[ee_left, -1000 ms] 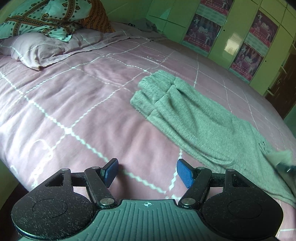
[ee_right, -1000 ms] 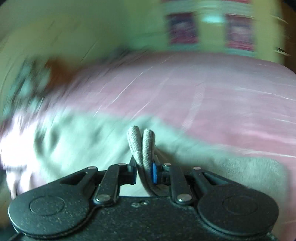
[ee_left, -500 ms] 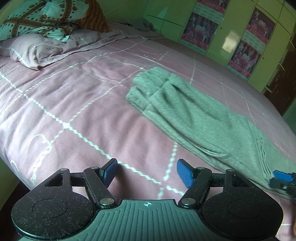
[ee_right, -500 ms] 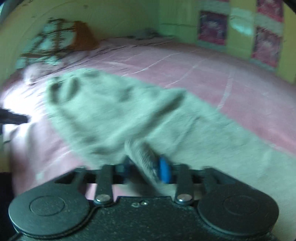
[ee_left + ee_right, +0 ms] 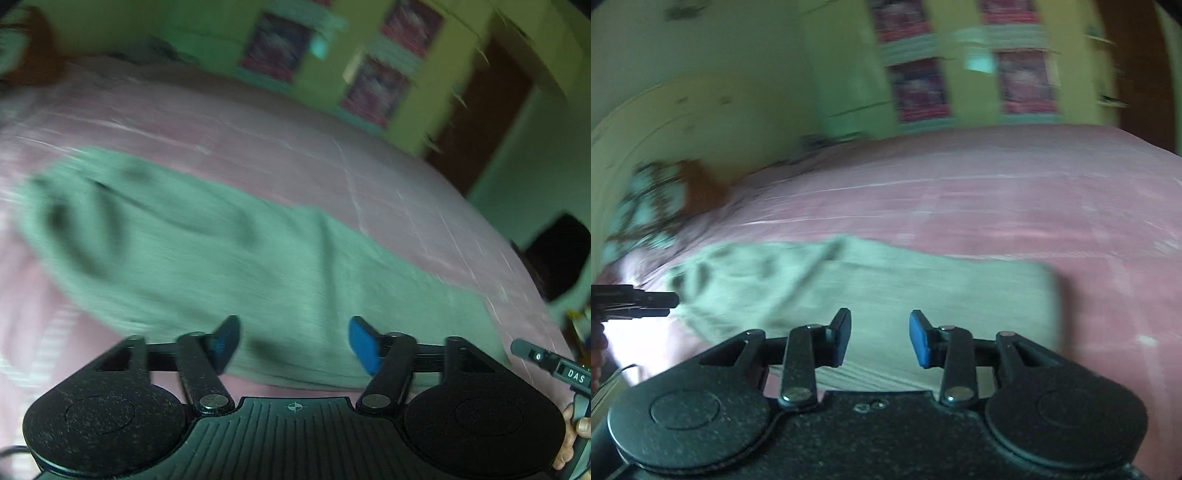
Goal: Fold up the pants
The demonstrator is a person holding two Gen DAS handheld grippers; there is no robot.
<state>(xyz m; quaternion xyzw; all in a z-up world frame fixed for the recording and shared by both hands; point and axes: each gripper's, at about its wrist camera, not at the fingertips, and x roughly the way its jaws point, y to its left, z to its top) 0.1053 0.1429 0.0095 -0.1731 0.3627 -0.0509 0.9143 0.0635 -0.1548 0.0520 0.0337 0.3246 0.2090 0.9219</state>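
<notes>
Both left tongs [image 5: 293, 341] and right tongs [image 5: 880, 338], blurred, seemingly empty, just narrowed.

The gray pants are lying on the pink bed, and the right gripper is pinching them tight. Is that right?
Not quite. The gray pants do lie on the pink bed, but the right gripper is not pinching them. The right wrist view shows its jaws apart with nothing pressed between the blue pads; they have just been closing a little above the cloth.

Black speckled left gripper [image 5: 293, 341], blue pads [image 5: 364, 345], silver screws
</notes>
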